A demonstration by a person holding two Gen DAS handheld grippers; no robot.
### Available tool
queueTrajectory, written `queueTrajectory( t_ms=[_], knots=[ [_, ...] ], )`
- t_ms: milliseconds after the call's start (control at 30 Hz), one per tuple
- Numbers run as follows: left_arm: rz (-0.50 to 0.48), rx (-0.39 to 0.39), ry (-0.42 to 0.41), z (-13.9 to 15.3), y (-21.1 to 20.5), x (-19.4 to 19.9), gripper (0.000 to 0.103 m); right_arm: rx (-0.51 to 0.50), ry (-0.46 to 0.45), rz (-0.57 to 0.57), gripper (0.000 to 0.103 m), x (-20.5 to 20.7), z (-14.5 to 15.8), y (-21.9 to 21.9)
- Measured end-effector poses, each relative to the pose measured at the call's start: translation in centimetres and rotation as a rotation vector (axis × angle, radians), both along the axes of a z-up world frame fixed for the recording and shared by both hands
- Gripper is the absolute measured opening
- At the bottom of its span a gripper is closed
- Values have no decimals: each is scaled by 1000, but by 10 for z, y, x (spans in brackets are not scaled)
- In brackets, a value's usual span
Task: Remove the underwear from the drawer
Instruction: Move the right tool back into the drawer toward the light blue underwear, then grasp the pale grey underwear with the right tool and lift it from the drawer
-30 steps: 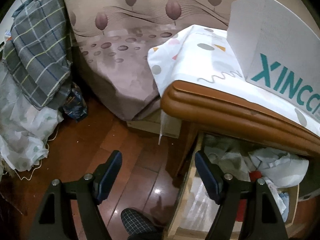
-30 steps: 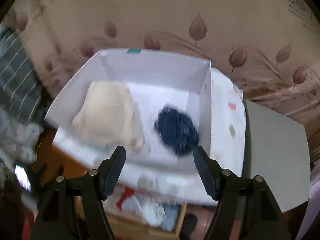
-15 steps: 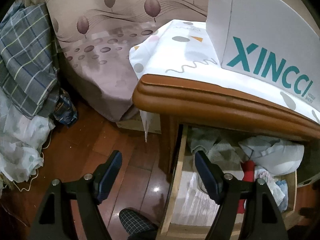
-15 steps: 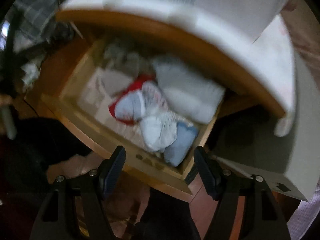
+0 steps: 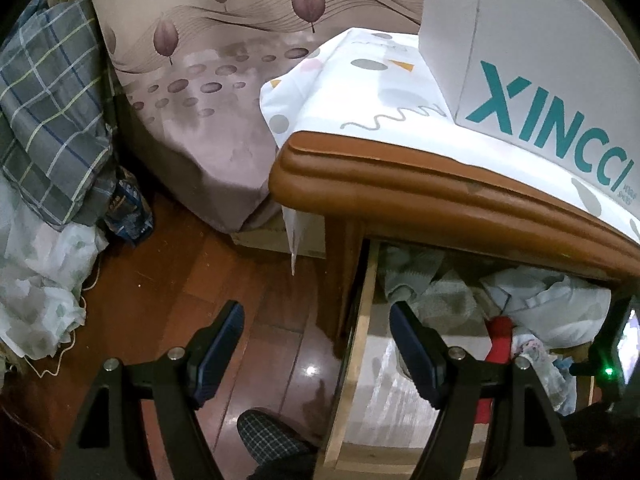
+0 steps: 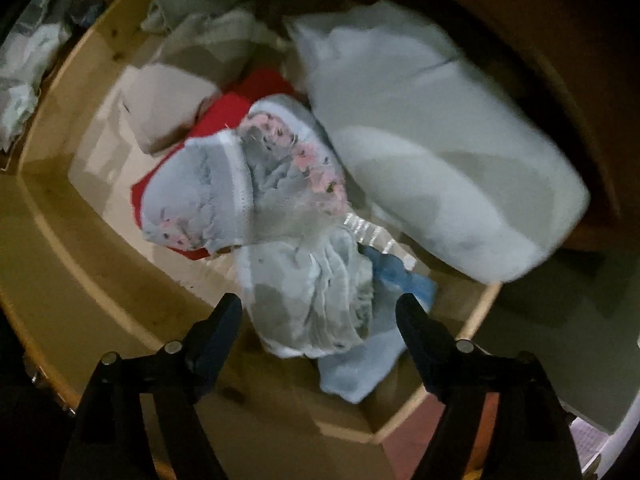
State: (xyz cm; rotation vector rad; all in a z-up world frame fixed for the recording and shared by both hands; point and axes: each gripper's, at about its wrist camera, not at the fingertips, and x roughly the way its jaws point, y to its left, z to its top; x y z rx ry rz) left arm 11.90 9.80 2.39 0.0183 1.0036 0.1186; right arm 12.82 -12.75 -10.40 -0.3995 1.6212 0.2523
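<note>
We list the open wooden drawer (image 6: 60, 264), pulled out beneath the brown rounded tabletop edge (image 5: 440, 196). In it we count a large pale blue-white folded bundle (image 6: 432, 152), a red garment (image 6: 236, 112) lying partly under the rest, a beige folded piece (image 6: 168, 100) towards the far left corner, and grey-green cloth (image 6: 216, 32) at the back. The underwear (image 6: 248, 168), pale with pink flower print and a white waistband, lies in the middle on the red garment; a second crumpled pale piece (image 6: 312, 300) sits just in front of it, with blue fabric (image 6: 396, 276) beside that.

We hold the right gripper (image 6: 318, 320) above the drawer, pointing down at the crumpled piece; its jaws are opening, with that cloth seen between them but no pad pressing on it. The view is blurred.

We hold the left gripper (image 5: 316, 340) spread and empty over the drawer's left wall and the red-brown floor (image 5: 180, 280). On the tabletop we note a patterned white cloth (image 5: 360, 92) and a white box (image 5: 520, 60) with teal lettering. Alongside stand a bed with leaf-print cover (image 5: 208, 92) and a plaid cloth (image 5: 52, 112).
</note>
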Motion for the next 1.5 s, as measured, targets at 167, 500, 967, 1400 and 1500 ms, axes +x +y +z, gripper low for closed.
queueTrajectory(
  t_ms=[167, 500, 967, 1400, 1500],
  knots=[
    [-15, 11, 4, -2, -4, -1, 77, -20, 36, 25, 84, 7, -18, 10],
    [-23, 21, 14, -4, -8, -1, 77, -71, 122, 77, 78, 21, -49, 28],
    [-119, 50, 26, -9, -34, -3, 77, 63, 34, -19, 45, 2, -5, 7],
    [-287, 40, 85, -25, -79, -9, 77, 343, -178, -236, 45, -22, 63, -43],
    [-360, 13, 117, -29, -94, -14, 77, 401, -226, -290, 45, -20, 70, -59]
  ],
)
